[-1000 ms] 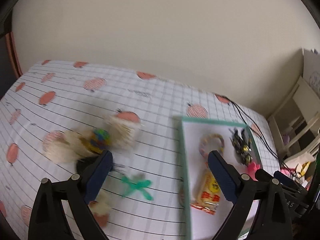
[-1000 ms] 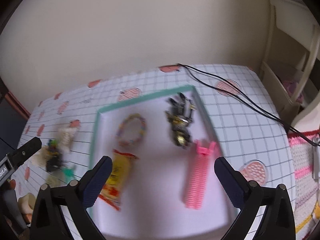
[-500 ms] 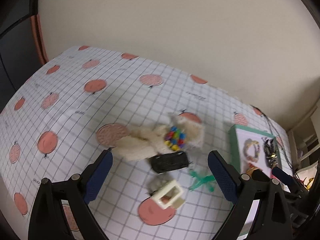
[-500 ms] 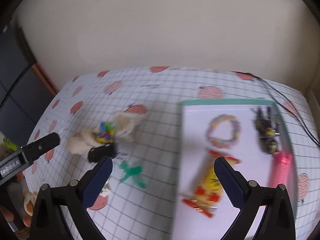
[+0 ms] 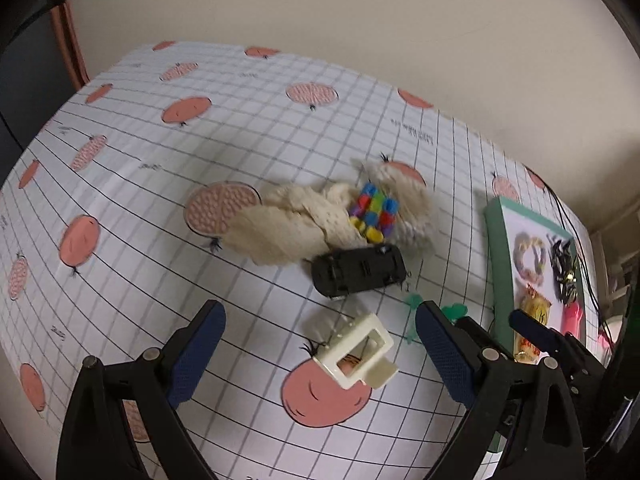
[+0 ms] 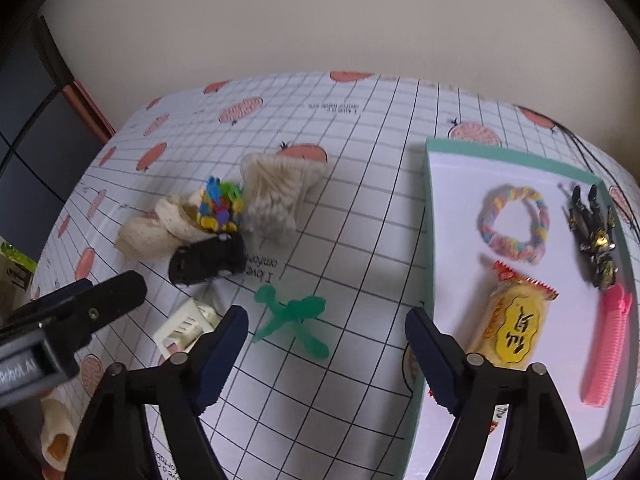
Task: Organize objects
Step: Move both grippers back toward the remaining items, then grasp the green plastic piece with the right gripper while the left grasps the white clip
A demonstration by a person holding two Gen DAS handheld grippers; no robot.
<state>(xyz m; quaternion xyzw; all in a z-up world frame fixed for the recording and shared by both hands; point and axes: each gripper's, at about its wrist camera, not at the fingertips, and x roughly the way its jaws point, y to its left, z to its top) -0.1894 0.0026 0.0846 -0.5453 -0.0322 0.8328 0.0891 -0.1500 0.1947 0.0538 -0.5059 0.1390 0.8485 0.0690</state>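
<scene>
On the grid-pattern tablecloth lies a loose pile: a cream hair clip point(image 5: 356, 354), a black toy car point(image 5: 358, 268), a cream lace cloth point(image 5: 288, 228), colourful beads point(image 5: 372, 212) and a cotton swab pack point(image 6: 276, 196). My left gripper point(image 5: 320, 354) is open, low over the cloth, with the clip between its fingers but untouched. My right gripper point(image 6: 326, 354) is open just behind a green dragonfly toy point(image 6: 294, 318). To the right, the green-rimmed tray point(image 6: 430, 240) holds a pastel bracelet point(image 6: 514, 220), a yellow snack pack point(image 6: 516, 332), a pink comb point(image 6: 608, 348) and a black-gold clip point(image 6: 592, 236).
A plain wall runs along the table's far edge. A black cable point(image 5: 560, 208) trails past the tray's far corner. Dark furniture point(image 6: 24, 120) stands beyond the table's left edge. A cream and orange object point(image 6: 56, 428) lies at the near left.
Both views swung left from the tray toward the loose pile. My left gripper came down close to the cream hair clip. My right gripper now faces the green dragonfly toy. Both stayed open.
</scene>
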